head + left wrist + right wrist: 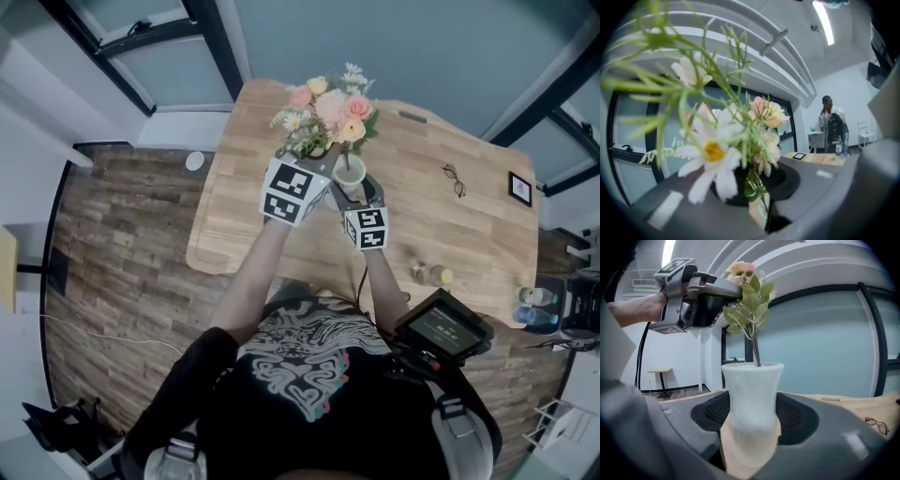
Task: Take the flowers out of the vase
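While your right gripper clasps the white ribbed vase, your left gripper pinches the pink-and-white flower bunch just above it.

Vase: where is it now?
Head view, centre: the vase stands on the wooden table, clamped in the right gripper, under the flowers that the left gripper holds.

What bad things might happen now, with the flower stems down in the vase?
1. A stem reaches into the vase. A sideways pull might snag the rim and tip it, though the right claw holds the vase.
2. The left claw pinches the flowers by thin stems. One might slip loose and drop onto the table.
3. A hard squeeze may bend those stems.
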Demonstrator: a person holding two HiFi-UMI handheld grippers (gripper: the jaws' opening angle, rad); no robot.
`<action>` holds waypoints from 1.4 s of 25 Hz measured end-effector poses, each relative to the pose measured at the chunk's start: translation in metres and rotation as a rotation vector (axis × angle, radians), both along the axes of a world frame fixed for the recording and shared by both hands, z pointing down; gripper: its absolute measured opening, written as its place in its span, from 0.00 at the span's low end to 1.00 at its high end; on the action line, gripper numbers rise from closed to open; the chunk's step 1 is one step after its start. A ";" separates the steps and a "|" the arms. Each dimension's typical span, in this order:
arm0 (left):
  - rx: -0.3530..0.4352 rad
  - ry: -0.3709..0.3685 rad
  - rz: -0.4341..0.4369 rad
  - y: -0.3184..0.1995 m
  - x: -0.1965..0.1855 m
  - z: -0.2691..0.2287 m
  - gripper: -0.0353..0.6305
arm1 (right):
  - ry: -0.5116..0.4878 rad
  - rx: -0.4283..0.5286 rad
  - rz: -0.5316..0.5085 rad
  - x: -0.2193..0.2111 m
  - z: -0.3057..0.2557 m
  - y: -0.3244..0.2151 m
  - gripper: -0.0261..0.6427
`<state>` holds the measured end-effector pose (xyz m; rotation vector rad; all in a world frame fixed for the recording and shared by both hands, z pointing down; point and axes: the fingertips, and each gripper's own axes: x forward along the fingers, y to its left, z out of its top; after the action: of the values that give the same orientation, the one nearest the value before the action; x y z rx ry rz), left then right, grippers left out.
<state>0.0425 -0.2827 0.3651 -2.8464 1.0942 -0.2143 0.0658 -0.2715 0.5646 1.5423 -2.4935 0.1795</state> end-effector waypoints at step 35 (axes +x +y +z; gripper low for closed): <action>-0.020 -0.072 -0.051 -0.026 -0.064 -0.094 0.10 | -0.019 -0.033 0.000 0.004 0.004 0.001 0.49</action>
<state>-0.0211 -0.3092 0.2712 -2.8057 1.1582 -0.3304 0.0695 -0.2707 0.5690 1.5345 -2.4917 0.2352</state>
